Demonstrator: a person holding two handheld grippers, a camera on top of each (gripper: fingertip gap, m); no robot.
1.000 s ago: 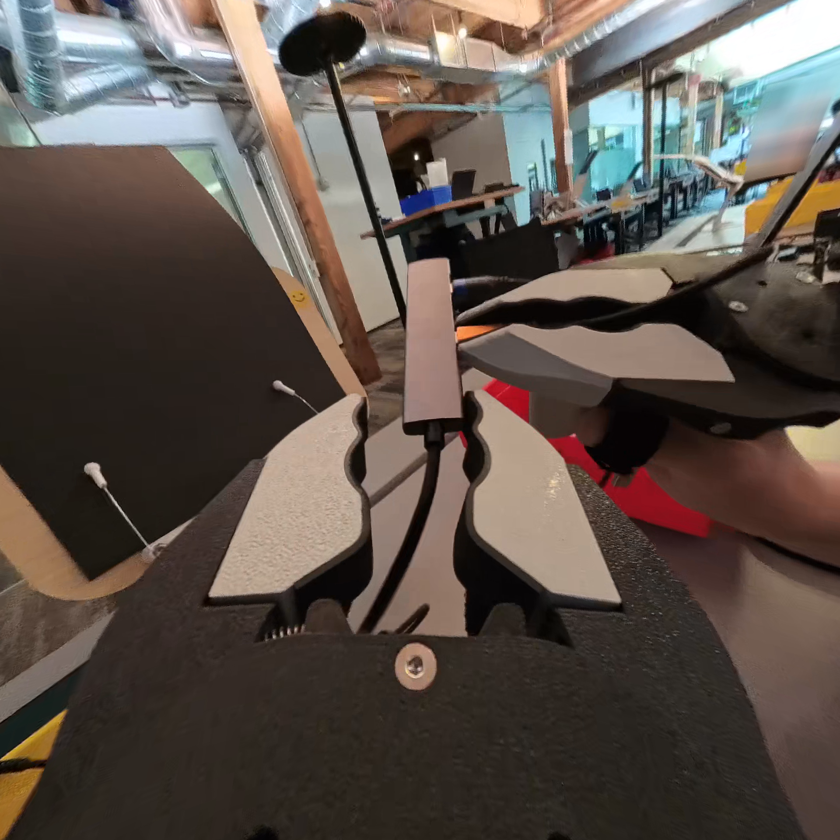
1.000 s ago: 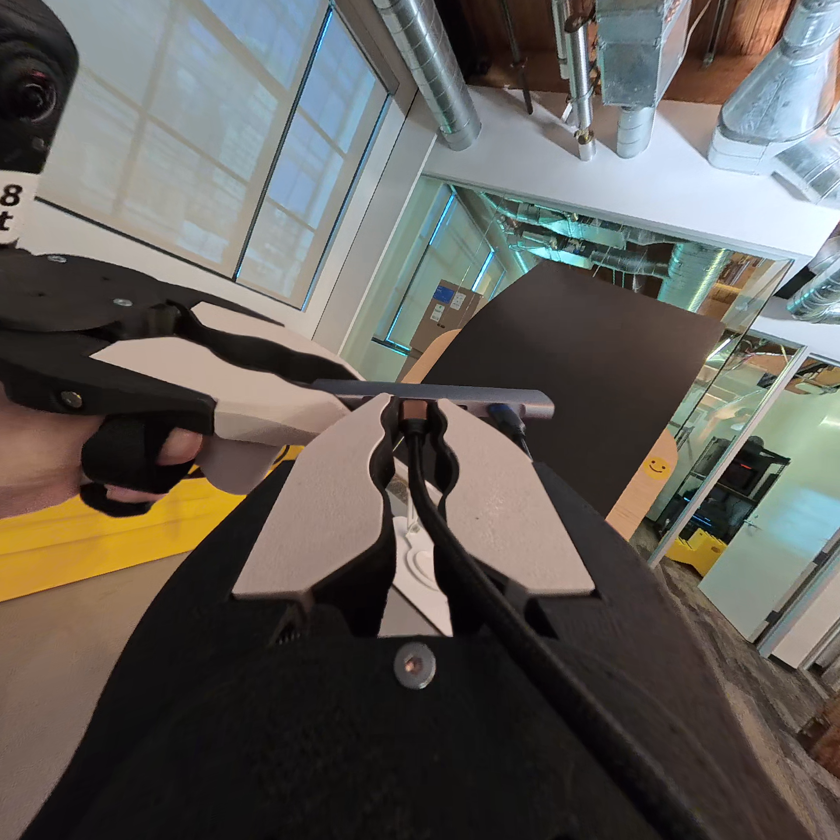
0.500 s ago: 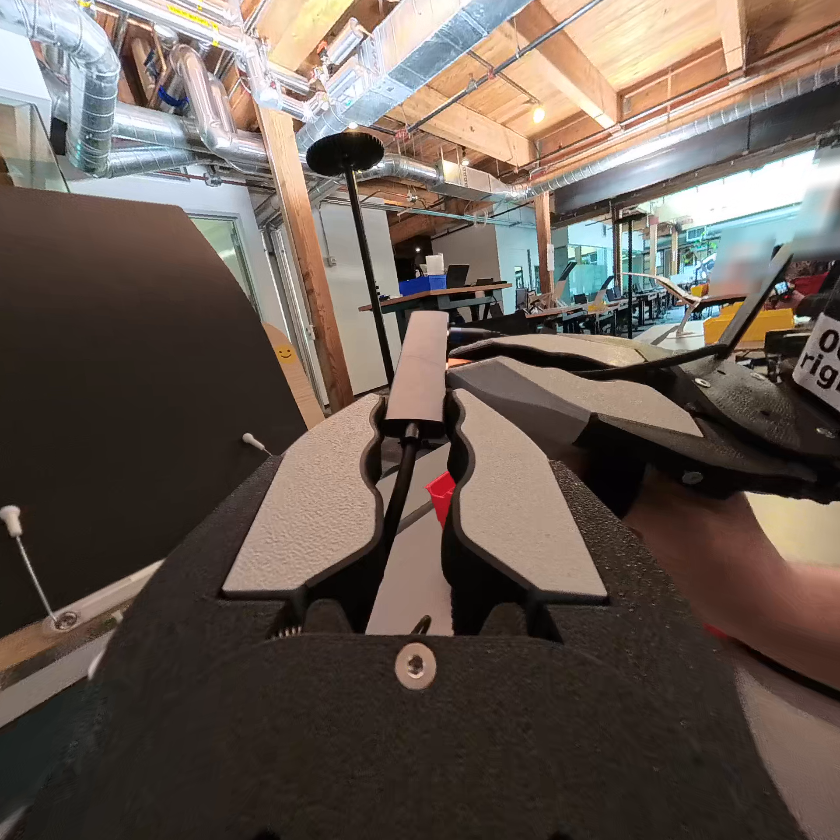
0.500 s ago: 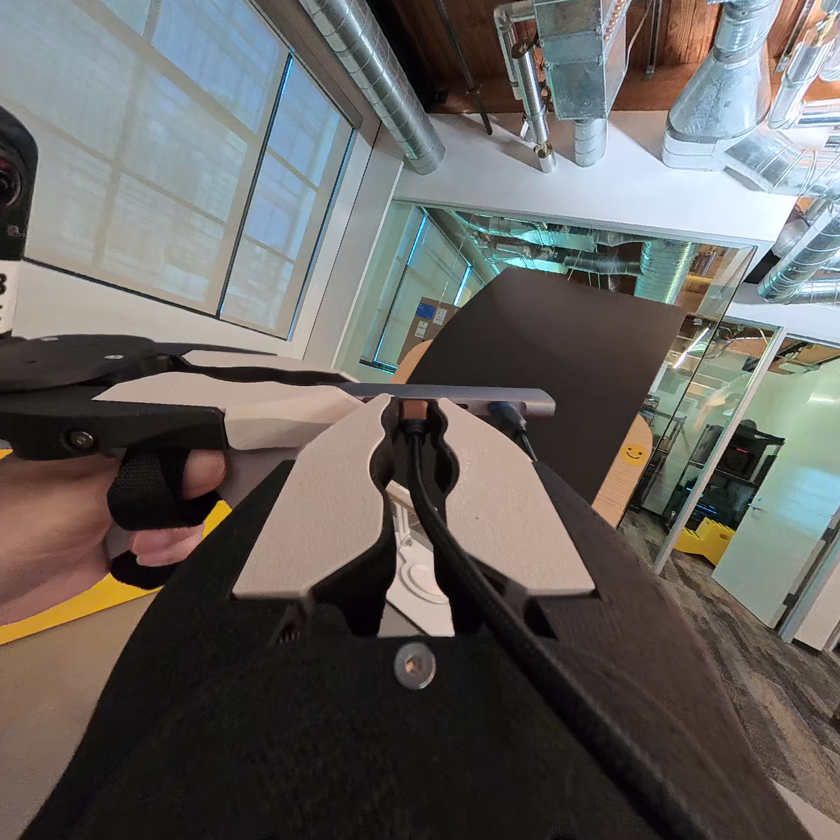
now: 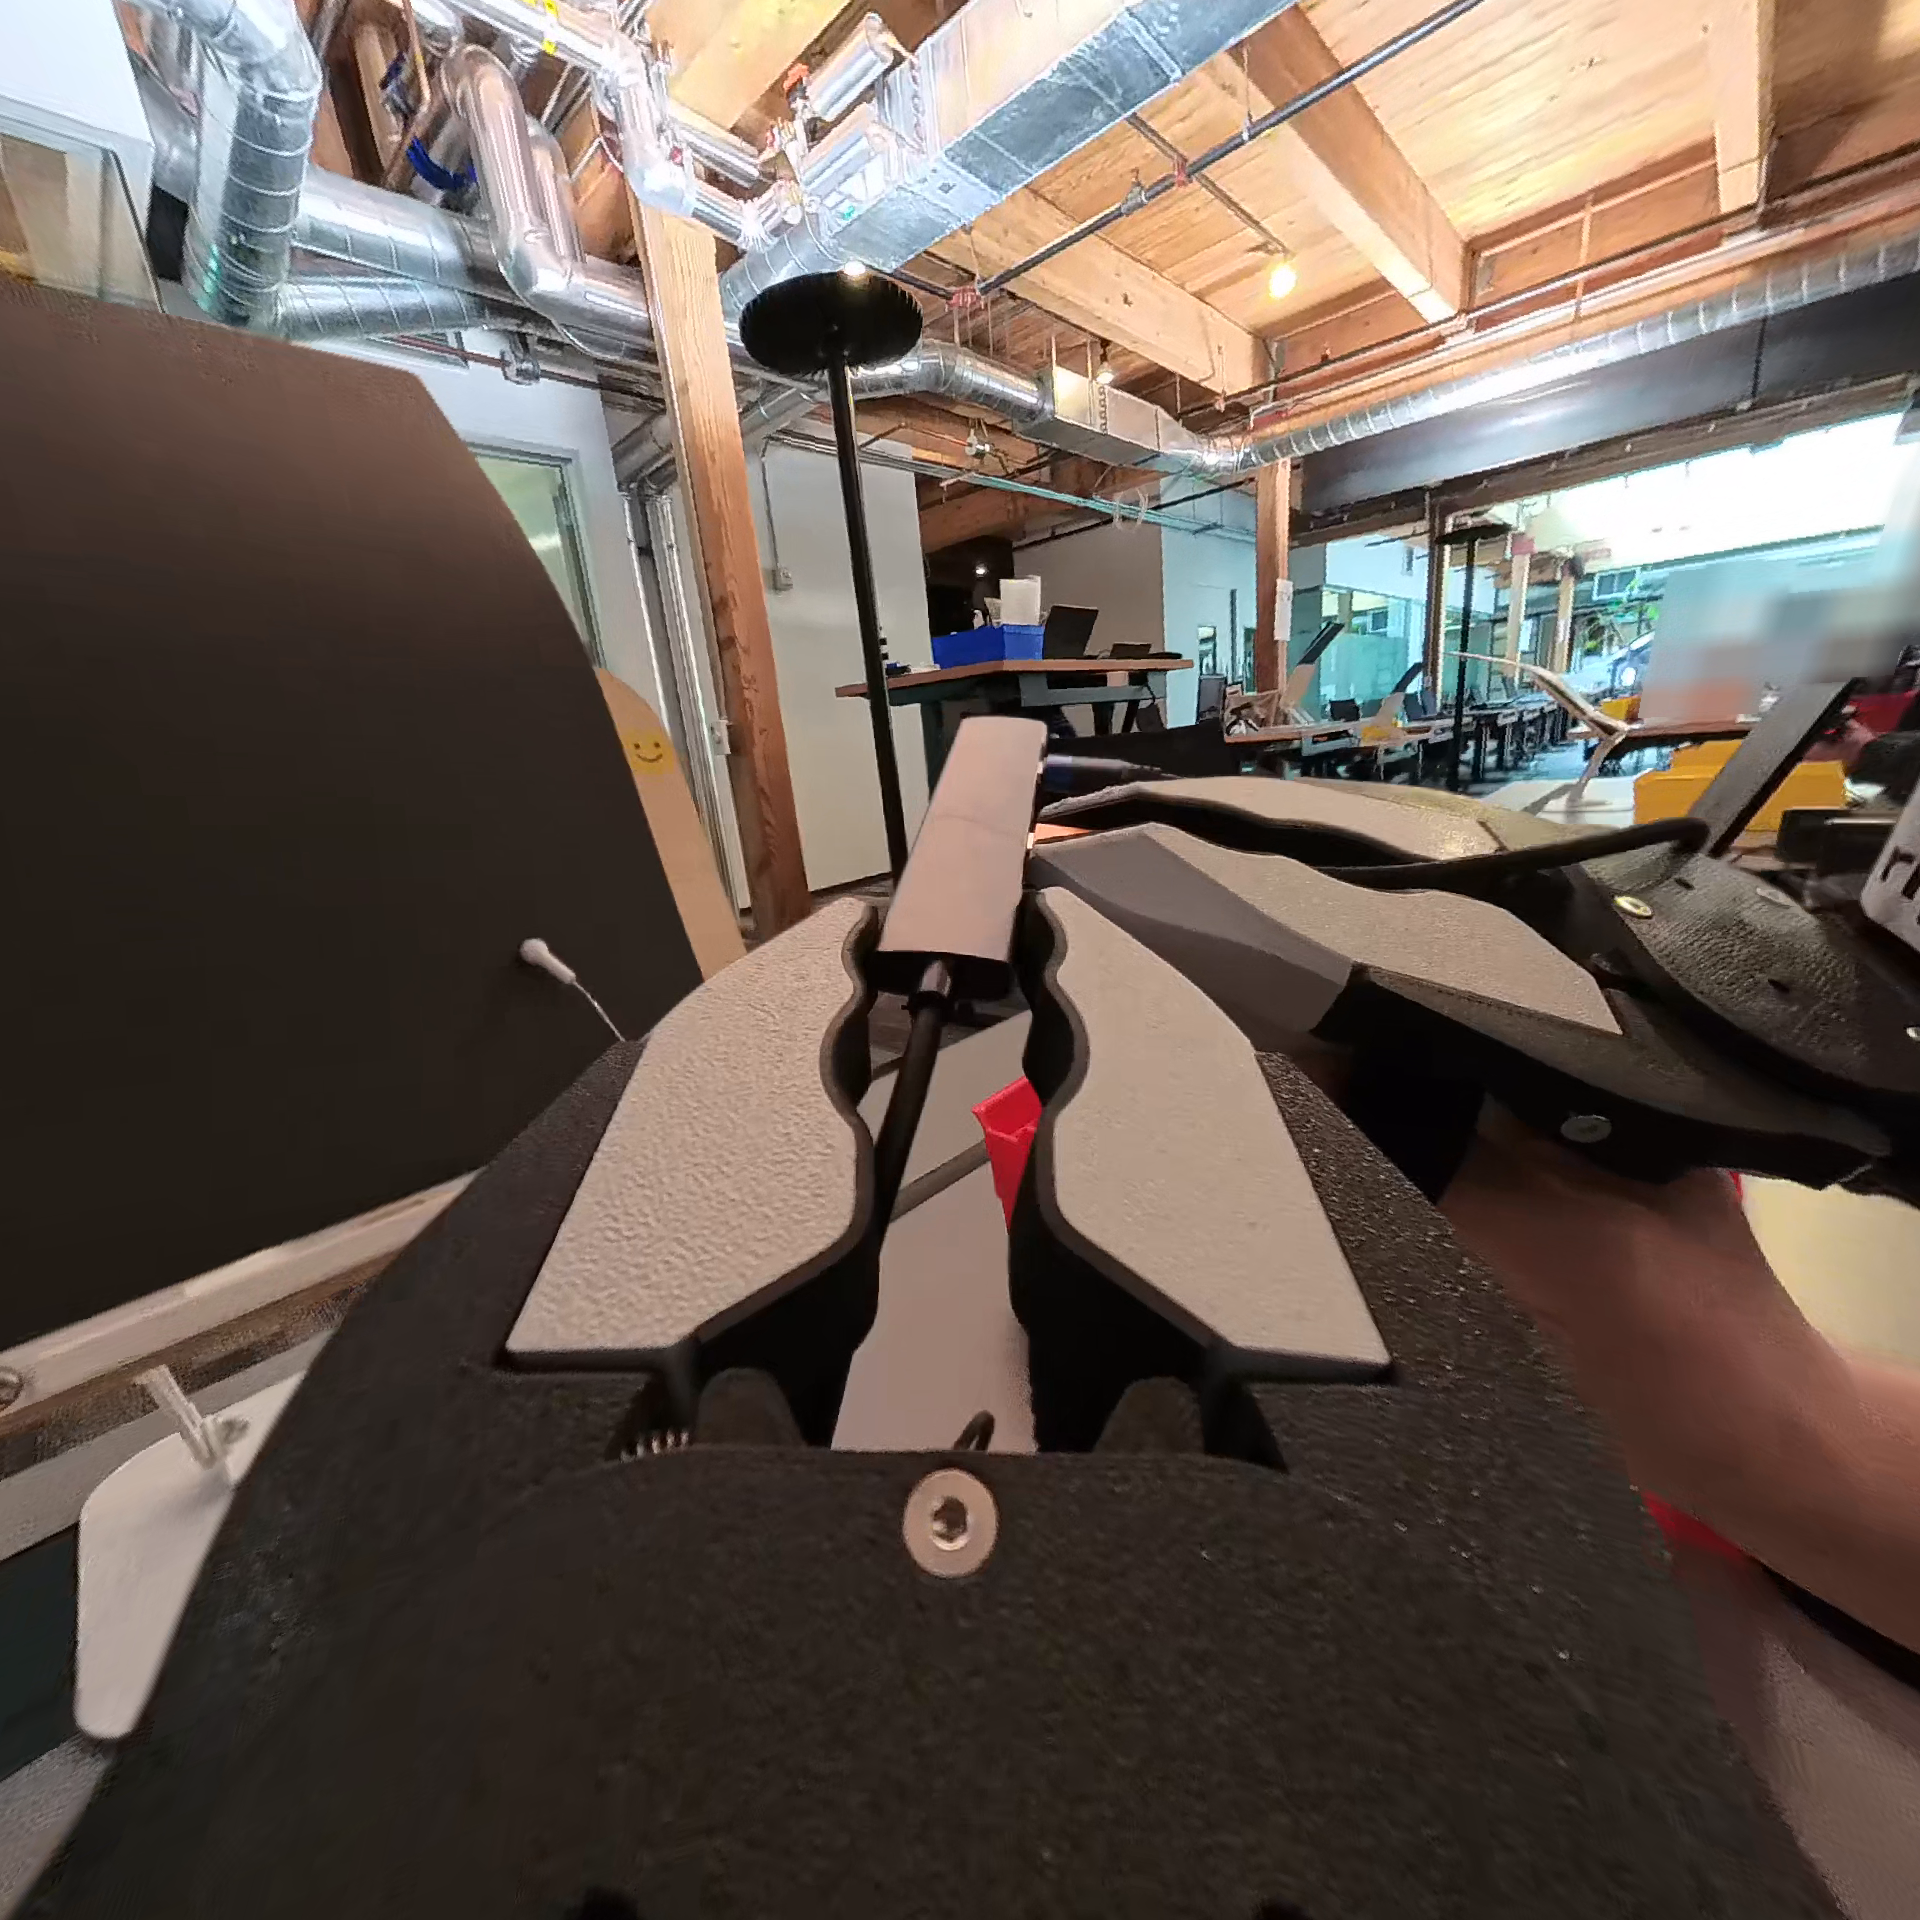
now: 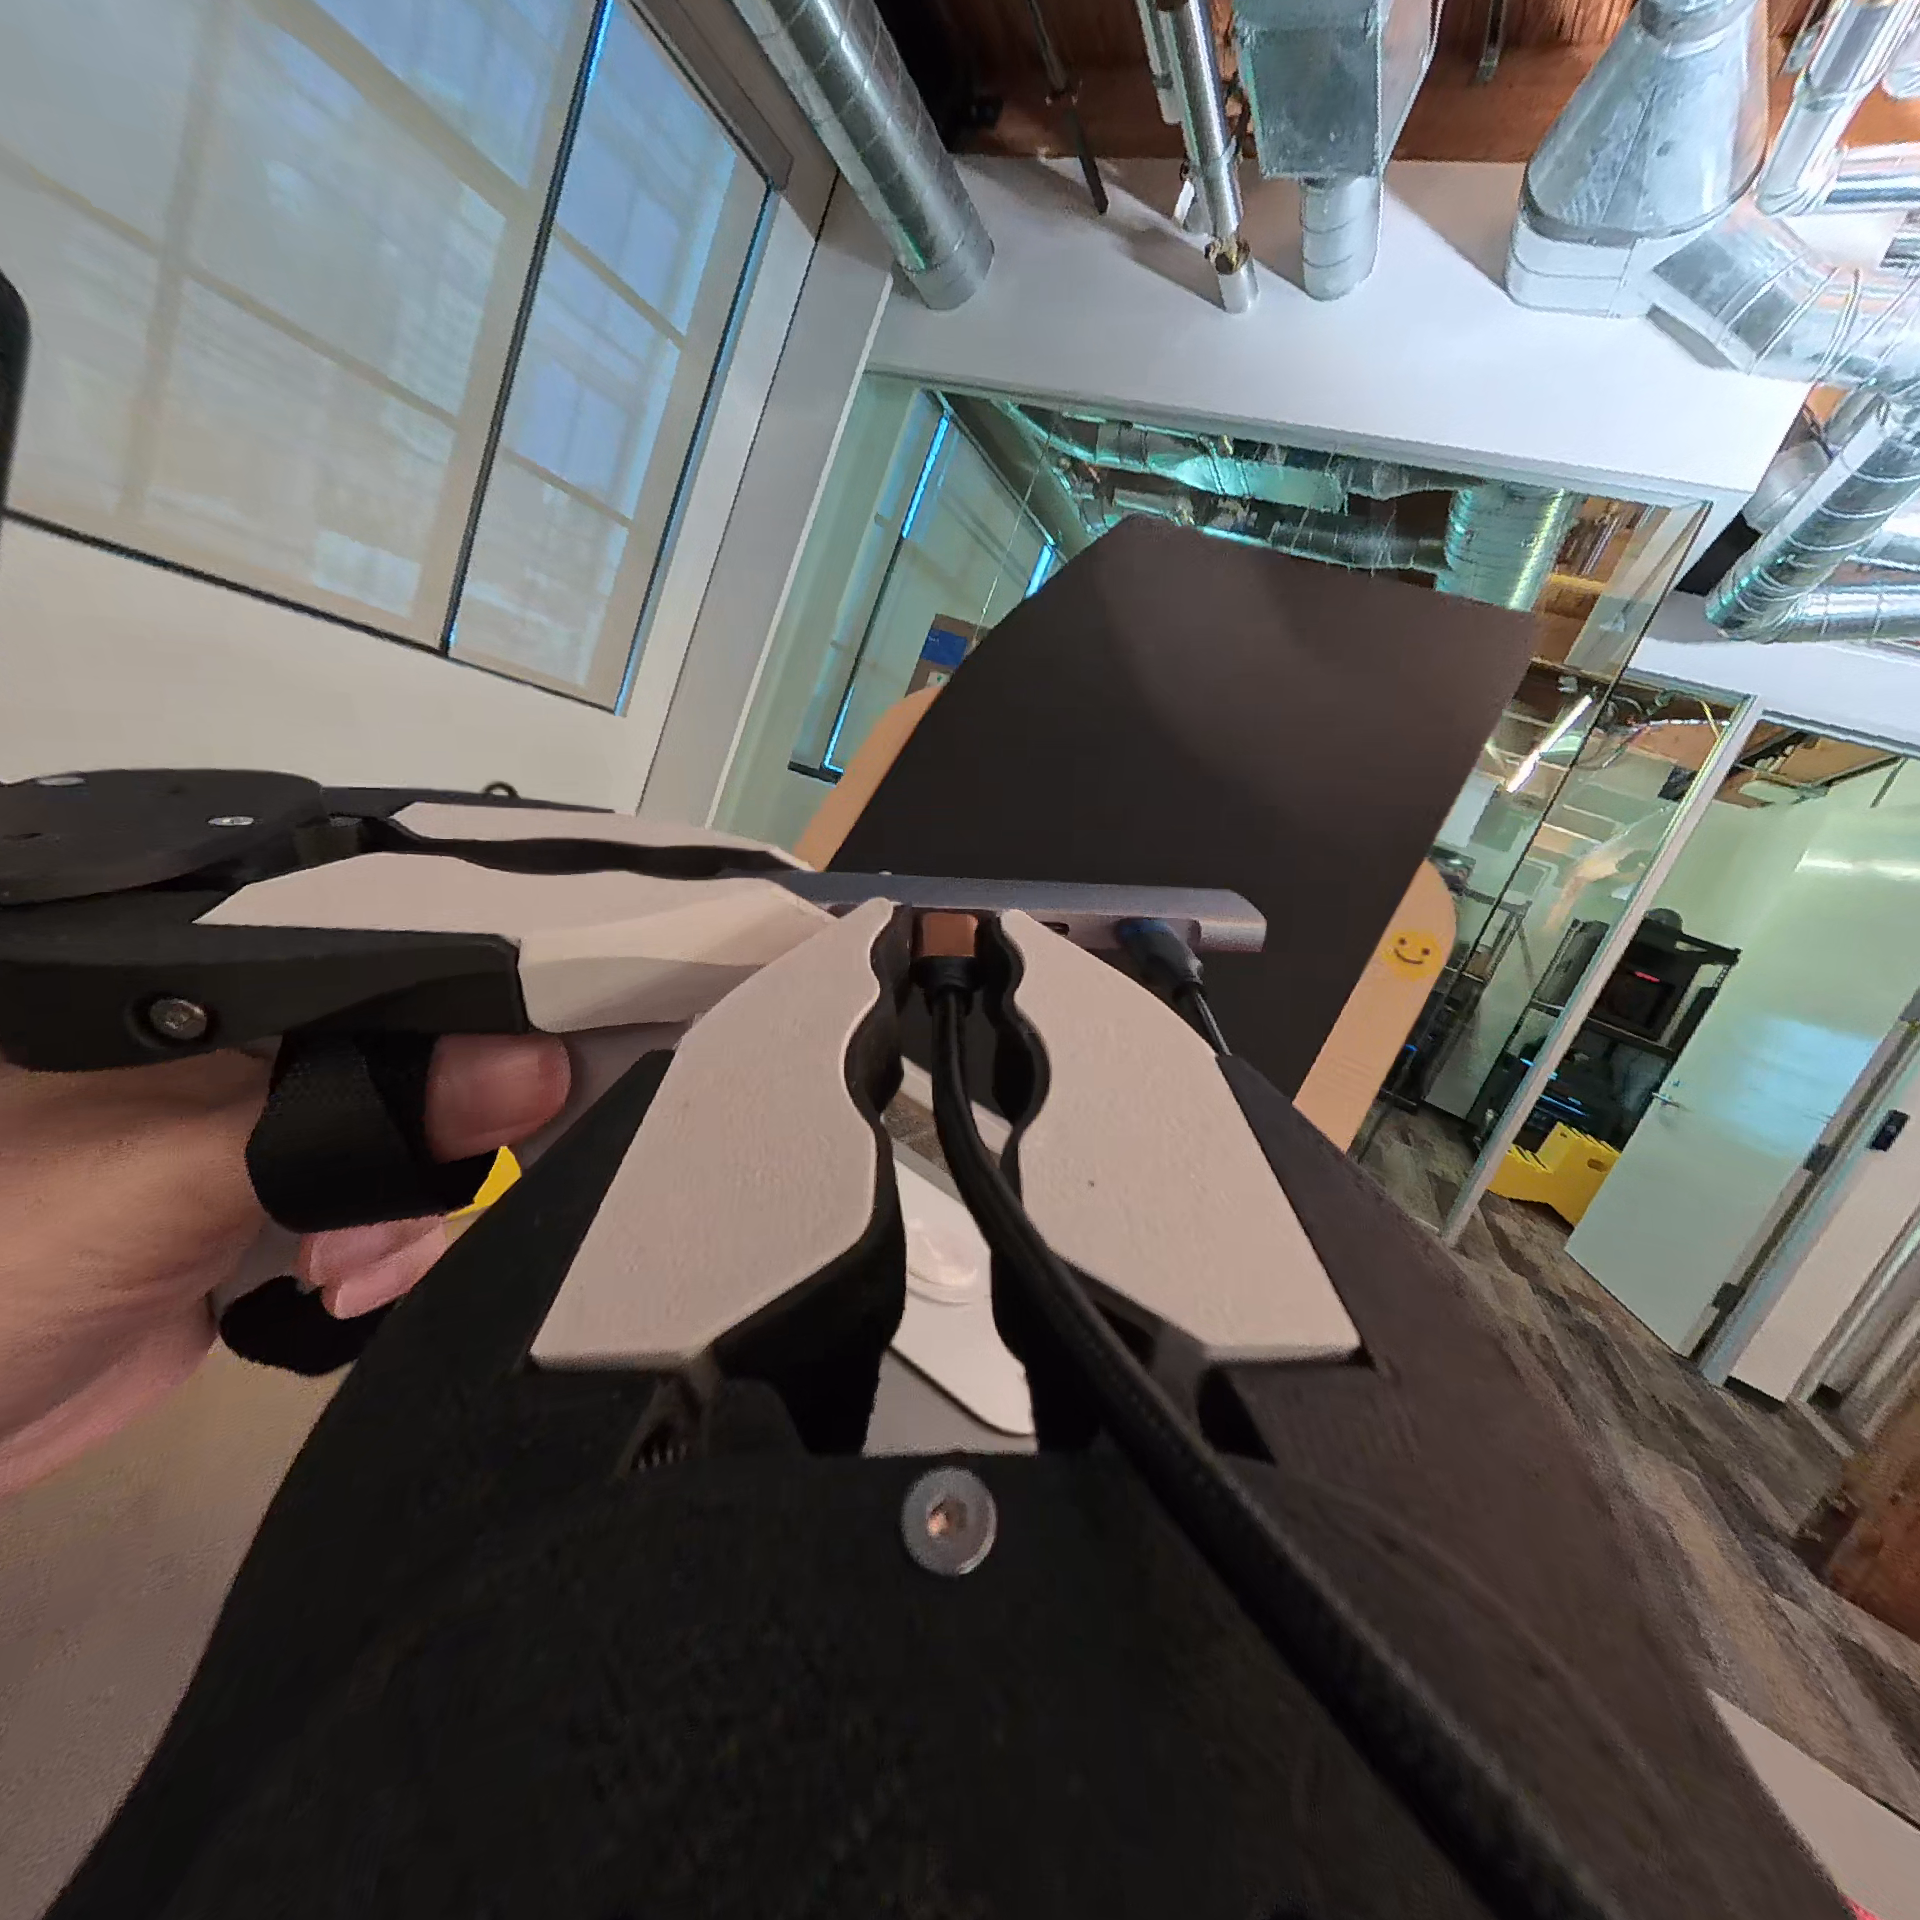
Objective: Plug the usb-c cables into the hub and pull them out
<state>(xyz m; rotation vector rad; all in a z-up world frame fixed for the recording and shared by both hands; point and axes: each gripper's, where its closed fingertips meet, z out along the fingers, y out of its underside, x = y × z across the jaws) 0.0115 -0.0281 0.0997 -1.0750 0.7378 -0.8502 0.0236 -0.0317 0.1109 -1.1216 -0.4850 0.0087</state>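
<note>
In the left wrist view, the left gripper (image 5: 948,961) sits at centre frame with its jaws pinching the near end of the hub (image 5: 966,847), a slim dark-grey bar that runs away from the camera toward the upper centre. The hub's own black cord (image 5: 902,1091) drops from that near end down between the jaws. The right gripper (image 5: 1049,831) comes in from the right edge of the frame, held by a hand (image 5: 1621,1340), and meets the hub's right side. In the right wrist view, the right gripper (image 6: 945,930) has its jaws pressed onto a copper-coloured usb-c plug (image 6: 943,935) seated in the hub's (image 6: 1039,894) long edge, and the black braided cable (image 6: 1049,1278) trails back toward the lower right. A second, blue plug (image 6: 1148,940) sits in the hub further right, near its end. The left gripper (image 6: 810,883) reaches in from the left edge, clamped on the hub's left end, with a hand (image 6: 125,1226) beneath it. A dark panel (image 6: 1195,790) stands behind the hub.
</note>
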